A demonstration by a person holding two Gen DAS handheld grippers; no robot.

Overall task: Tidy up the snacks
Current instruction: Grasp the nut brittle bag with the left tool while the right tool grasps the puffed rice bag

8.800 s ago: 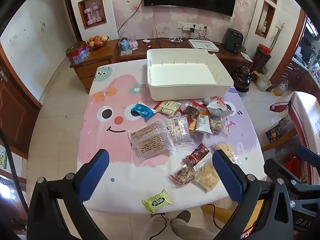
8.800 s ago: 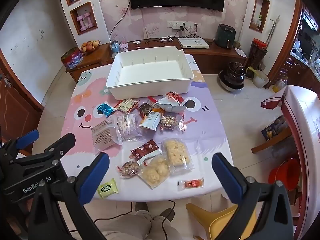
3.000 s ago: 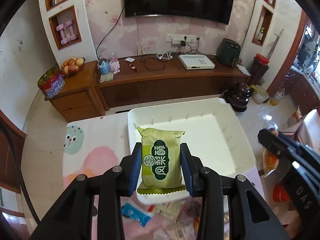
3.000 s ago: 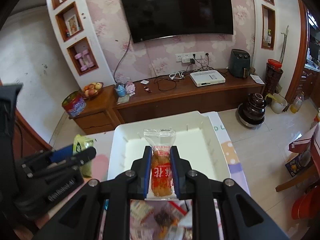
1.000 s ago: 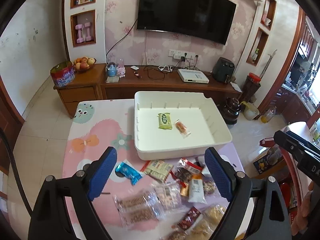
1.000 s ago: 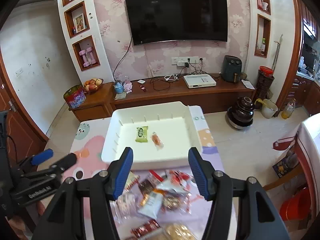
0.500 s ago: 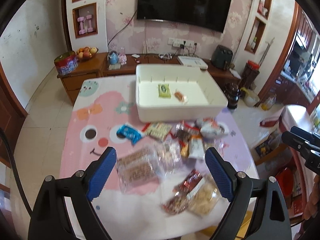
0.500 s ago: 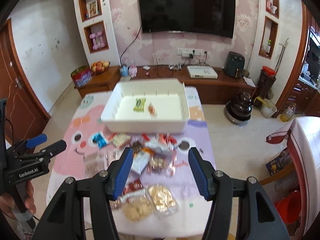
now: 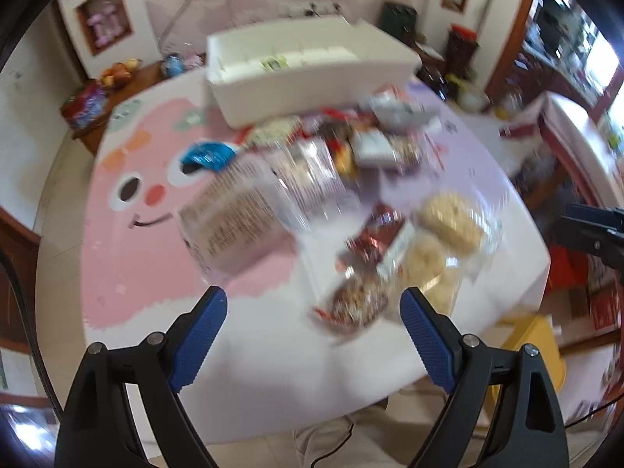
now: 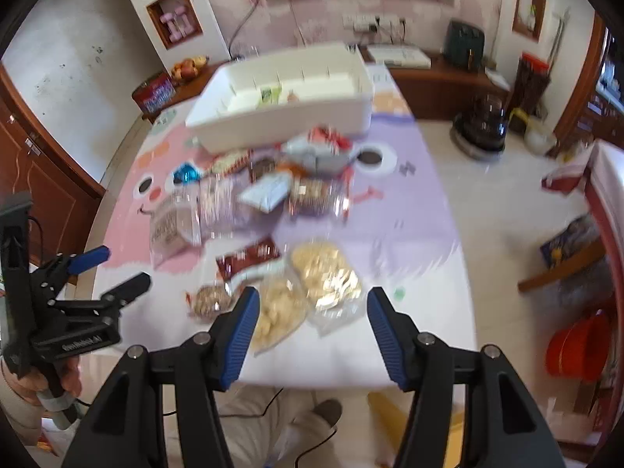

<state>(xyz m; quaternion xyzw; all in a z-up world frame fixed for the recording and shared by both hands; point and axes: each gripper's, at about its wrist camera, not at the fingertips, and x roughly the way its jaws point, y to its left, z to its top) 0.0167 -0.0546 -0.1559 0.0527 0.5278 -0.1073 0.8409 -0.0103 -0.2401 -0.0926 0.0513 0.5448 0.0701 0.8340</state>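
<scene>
Red bucket (image 10: pixel 573 347), right view only

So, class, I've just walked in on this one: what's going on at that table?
A person with a gripper in each hand is sorting snacks into a white bin. Both the left gripper and the right gripper are open and empty above the near edge of the table. A green packet and a small orange one lie in the bin. The pile of snacks, including a blue wrapper and puffed cakes, waits on the table.
</scene>
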